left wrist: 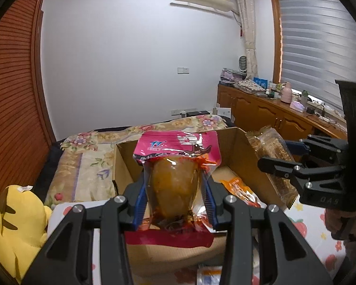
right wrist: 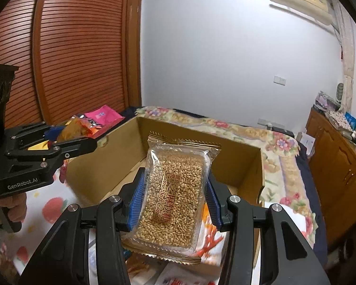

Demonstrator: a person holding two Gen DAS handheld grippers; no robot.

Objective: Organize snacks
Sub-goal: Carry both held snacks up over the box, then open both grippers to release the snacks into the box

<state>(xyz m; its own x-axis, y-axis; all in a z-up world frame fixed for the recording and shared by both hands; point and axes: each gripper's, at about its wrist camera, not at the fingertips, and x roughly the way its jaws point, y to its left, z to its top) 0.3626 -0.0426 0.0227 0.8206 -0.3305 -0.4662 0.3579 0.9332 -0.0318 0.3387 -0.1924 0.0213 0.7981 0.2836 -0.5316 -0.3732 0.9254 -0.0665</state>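
Blue-padded jaws of the left gripper (left wrist: 175, 204) pinch a pink-topped clear plastic packet holding a brown braised snack (left wrist: 175, 175), upright at lower centre of the left wrist view. Matching jaws of the right gripper (right wrist: 175, 199) clamp the 2 long edges of a clear gold-trimmed packet of sesame soft candy (right wrist: 175, 197) at lower centre of the right wrist view. Both packets hang in the air, above or just short of the near edge of an open brown cardboard box (right wrist: 249, 156) that fills the middle of each frame.

Inside the box, 1 orange foil snack packet (left wrist: 239, 187) lies on the floor at centre right of the left wrist view. More wrappers (right wrist: 178, 277), too blurred to name, sit below the jaws along the bottom edge of the right wrist view.

Beyond the box: a floral quilt (left wrist: 87, 156) at centre left, a yellow plush toy (left wrist: 16, 223) at lower left, and a strawberry-print white sheet (right wrist: 49, 204) under the box.

By the look of it, the step in hand is carrying 2 snacks to the box. Next, each gripper would need to move over the bare cardboard floor, lower, and part its jaws, with the 2 tools kept apart.
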